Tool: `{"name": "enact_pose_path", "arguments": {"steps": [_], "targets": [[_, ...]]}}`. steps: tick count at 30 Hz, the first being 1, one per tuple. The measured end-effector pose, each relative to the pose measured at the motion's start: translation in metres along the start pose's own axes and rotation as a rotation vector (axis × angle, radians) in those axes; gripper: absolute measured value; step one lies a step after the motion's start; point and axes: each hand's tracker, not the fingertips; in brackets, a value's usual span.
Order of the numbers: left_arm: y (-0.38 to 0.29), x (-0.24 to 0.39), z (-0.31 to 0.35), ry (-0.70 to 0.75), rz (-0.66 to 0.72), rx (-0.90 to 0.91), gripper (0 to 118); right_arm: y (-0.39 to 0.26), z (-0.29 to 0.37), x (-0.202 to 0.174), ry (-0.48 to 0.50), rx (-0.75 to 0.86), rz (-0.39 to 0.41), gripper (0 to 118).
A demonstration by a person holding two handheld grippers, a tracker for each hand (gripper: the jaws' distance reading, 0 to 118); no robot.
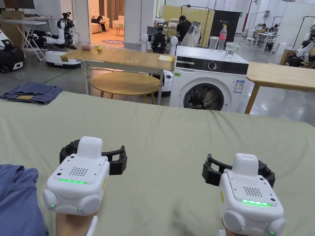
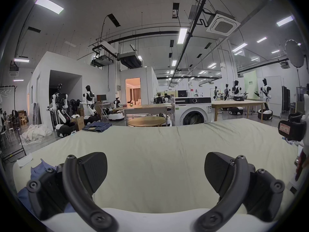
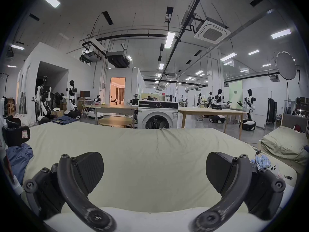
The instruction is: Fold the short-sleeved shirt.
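Over the near part of the green bed sheet (image 1: 172,129), both tools hovered w/ jaws wide apart, nothing between them: left gripper (image 1: 92,158), right gripper (image 1: 238,172). Blue shirt (image 1: 17,199) lay bunched at the near-left corner, just left of and nearer than the left gripper (image 2: 155,172), well apart from the right gripper (image 3: 154,172). Long axis couldn't be told, too crumpled. Left hand looked closer, so prob. the first grab.
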Motion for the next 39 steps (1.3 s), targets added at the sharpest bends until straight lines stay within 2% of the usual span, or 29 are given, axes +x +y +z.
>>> {"name": "enact_pose_path", "arguments": {"steps": [4, 25, 39], "targets": [[0.0005, 0.0004, 0.0011, -0.003, -0.017, 0.003, 115, 0.0013, -0.0002, 0.0004, 0.002, -0.006, -0.016, 118], [0.0042, 0.0001, 0.0047, -0.008, -0.013, 0.011, 115, -0.0025, 0.0015, 0.0004, 0.003, -0.005, 0.009, 118], [0.0079, -0.0013, 0.0079, -0.009, 0.022, 0.019, 115, 0.0025, 0.0049, 0.0035, 0.011, 0.005, -0.013, 118]]}}
